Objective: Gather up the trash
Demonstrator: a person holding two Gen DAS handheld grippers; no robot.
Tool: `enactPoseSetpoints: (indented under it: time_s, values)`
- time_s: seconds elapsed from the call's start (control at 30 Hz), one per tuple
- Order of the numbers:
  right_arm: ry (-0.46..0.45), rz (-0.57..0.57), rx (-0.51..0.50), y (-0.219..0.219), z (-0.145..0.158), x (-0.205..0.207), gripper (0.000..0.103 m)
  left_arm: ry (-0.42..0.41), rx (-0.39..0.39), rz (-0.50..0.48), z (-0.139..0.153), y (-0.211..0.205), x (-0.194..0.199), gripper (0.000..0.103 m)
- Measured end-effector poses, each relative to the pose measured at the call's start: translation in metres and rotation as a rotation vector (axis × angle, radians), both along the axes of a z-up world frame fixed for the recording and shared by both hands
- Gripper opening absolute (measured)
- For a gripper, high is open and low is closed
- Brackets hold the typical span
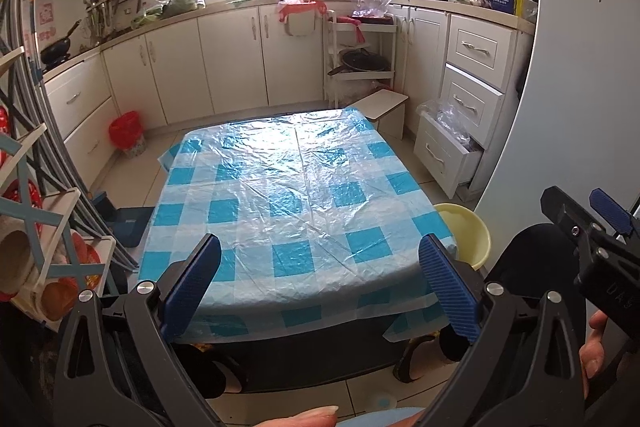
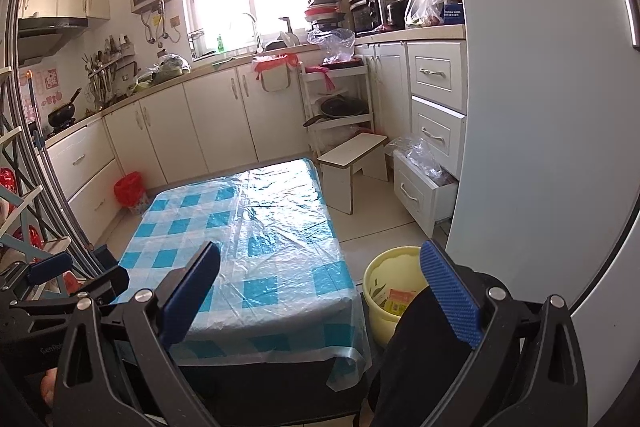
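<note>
A low table with a blue-and-white checked plastic cover (image 1: 300,203) stands in front of me; it also shows in the right wrist view (image 2: 256,243). No trash lies on its top. A yellow bin (image 2: 390,291) stands on the floor at the table's right, with wrappers inside; its rim shows in the left wrist view (image 1: 468,231). My left gripper (image 1: 320,287) is open and empty above the table's near edge. My right gripper (image 2: 320,295) is open and empty, between the table's near right corner and the bin.
A white fridge door (image 2: 540,107) stands close on the right. A small white stool (image 2: 352,163) and an open drawer with plastic bags (image 2: 420,179) lie beyond the table. A red-lined bin (image 1: 128,133) stands by the left cabinets. A rack (image 1: 36,227) is at far left.
</note>
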State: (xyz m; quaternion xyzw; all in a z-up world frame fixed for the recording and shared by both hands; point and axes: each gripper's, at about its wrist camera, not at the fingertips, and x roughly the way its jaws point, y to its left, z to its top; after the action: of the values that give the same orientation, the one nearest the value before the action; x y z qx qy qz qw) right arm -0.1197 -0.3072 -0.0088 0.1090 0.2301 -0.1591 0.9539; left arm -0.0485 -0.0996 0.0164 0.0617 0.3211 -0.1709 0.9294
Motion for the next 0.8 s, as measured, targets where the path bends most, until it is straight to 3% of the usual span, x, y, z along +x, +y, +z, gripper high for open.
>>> enactPoseSetpoints:
  time_s: [0.8]
  values:
    - [0.000, -0.004, -0.006, -0.0004, -0.0009, -0.0043, 0.096, -0.024, 0.029, 0.033, 0.0041, 0.0012, -0.0038, 0.095]
